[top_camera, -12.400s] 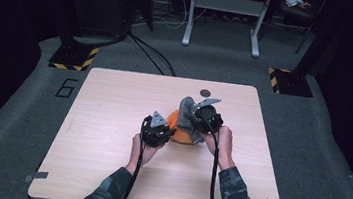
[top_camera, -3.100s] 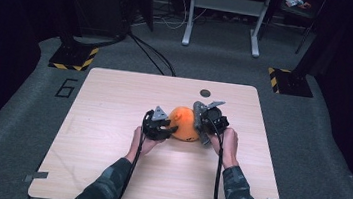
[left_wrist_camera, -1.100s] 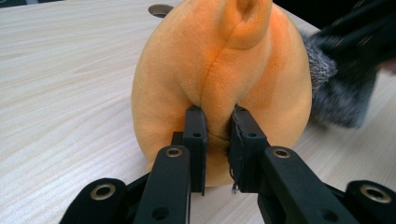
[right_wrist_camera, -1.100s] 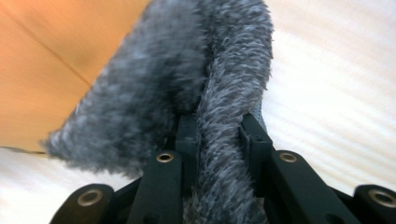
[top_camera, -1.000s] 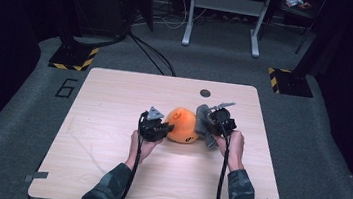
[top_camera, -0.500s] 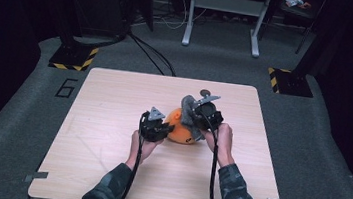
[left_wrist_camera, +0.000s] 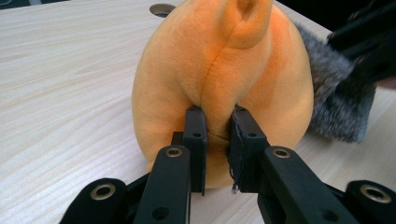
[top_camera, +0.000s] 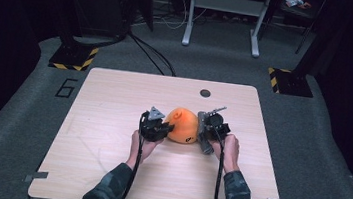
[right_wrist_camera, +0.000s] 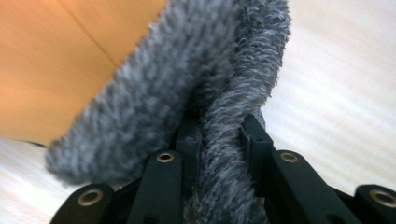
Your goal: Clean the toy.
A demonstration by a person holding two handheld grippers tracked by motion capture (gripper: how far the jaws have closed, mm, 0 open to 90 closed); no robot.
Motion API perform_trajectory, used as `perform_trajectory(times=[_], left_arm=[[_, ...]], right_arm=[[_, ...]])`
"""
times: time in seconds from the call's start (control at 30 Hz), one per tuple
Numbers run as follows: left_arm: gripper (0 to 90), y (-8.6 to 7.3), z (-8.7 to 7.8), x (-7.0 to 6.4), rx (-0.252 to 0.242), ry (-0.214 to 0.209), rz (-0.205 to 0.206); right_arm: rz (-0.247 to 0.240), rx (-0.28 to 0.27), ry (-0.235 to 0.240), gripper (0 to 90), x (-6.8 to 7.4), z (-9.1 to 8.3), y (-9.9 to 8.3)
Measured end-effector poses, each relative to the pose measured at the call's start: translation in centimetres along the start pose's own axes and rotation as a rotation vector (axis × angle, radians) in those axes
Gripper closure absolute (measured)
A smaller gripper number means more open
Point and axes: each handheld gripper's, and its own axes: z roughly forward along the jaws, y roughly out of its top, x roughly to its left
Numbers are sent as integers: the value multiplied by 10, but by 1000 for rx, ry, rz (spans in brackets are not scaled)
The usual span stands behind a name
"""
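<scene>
An orange plush toy (top_camera: 183, 125) sits near the middle of the wooden table (top_camera: 113, 102), with a grey furry piece (top_camera: 203, 139) along its right side. My left gripper (top_camera: 163, 129) is at the toy's left and is shut on a fold of the orange plush (left_wrist_camera: 219, 70), pinched between its jaws (left_wrist_camera: 217, 140). At the toy's right, my right gripper (top_camera: 207, 129) is shut on an edge of the grey fur (right_wrist_camera: 224, 93), which runs between its jaws (right_wrist_camera: 219, 140). The orange body (right_wrist_camera: 51, 60) shows behind the fur.
A round dark hole (top_camera: 205, 93) lies in the table near its far edge, also seen as the hole (left_wrist_camera: 162, 8) behind the toy. Metal stand legs (top_camera: 223, 14) and yellow-black striped bases (top_camera: 73, 57) stand on the grey floor beyond the table.
The right gripper has swung back out to the toy's right side, pulling the grey fur off the top so more orange shows. The left gripper has held its place.
</scene>
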Motion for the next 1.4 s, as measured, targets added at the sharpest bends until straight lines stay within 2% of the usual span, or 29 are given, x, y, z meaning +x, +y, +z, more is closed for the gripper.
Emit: perform_trajectory(times=[0.03, 0.1, 0.17, 0.23, 0.27, 0.3, 0.33, 0.37, 0.4, 0.43, 0.47, 0.53, 0.6, 0.67, 0.83, 0.87, 0.9, 0.97, 1.0, 1.07, 1.1, 1.13, 1.23, 1.37, 1.4], left_arm=[[784, 0, 0, 0, 0, 0, 0], [784, 0, 0, 1, -1, 3, -5], [783, 0, -1, 3, 2, 3, -9], [783, -1, -1, 3, 0, 7, -10], [781, 0, -1, 4, 1, 10, -8], [781, 0, -1, 4, 1, 10, -8], [781, -1, -1, 4, 0, 10, -10], [781, -1, -1, 5, 2, 10, -7], [780, 0, -1, 4, -2, 11, -11], [779, 0, -1, 4, -2, 11, -11], [779, 0, 0, 4, -2, 14, -8], [777, 1, 0, 3, 0, 12, -5], [776, 1, 0, 3, 0, 12, -5], [768, 1, 0, 4, -4, 15, -9], [734, 1, -2, 7, -7, 4, -12], [685, 1, -2, 7, -7, 6, -7], [685, 2, -3, 7, -9, 10, -4], [597, 2, -4, 8, -13, 25, 0], [597, 2, -4, 9, -11, 24, 0], [511, 2, -3, 11, 4, 30, 4], [511, 2, -2, 13, 13, 30, 5], [483, 0, -1, 15, 16, 28, -4], [473, 0, 1, 16, 17, 24, 7], [508, 0, 5, 15, 25, 13, 29], [582, -1, 7, 14, 24, 14, 34]], right_arm=[[0, 0, 0, 730, 0, 0, 0], [-7, 37, 8, 731, -4, 13, -6], [2, 46, 19, 731, -6, 18, -9], [9, 39, 11, 731, -7, 15, -9], [9, 14, -11, 731, -8, 4, -7], [9, 14, -11, 731, -8, 4, -7], [16, -31, -23, 731, -9, -12, -5], [16, -31, -23, 731, -9, -12, -5], [3, -107, -34, 731, -7, -29, -2], [3, -107, -34, 731, -7, -29, -2], [-8, -155, -19, 731, 0, -45, 2], [-34, -179, 13, 732, 9, -54, 8], [-47, -175, 25, 731, 15, -54, 11], [-97, -147, 9, 731, 25, -45, 18], [-78, -143, 10, 732, 21, -36, 22], [-78, -139, 5, 732, 18, -32, 23], [-78, -139, 5, 732, 18, -32, 23], [-69, -142, 6, 732, 17, -30, 24], [-78, -137, 4, 732, 15, -30, 25], [-77, -134, 1, 732, 12, -27, 27], [-77, -134, 1, 732, 12, -27, 27], [-58, -122, 5, 732, 11, -26, 27], [-70, -127, -1, 732, 9, -23, 28], [-49, -111, 2, 732, 7, -21, 28], [-64, -120, -1, 732, 5, -20, 28]])
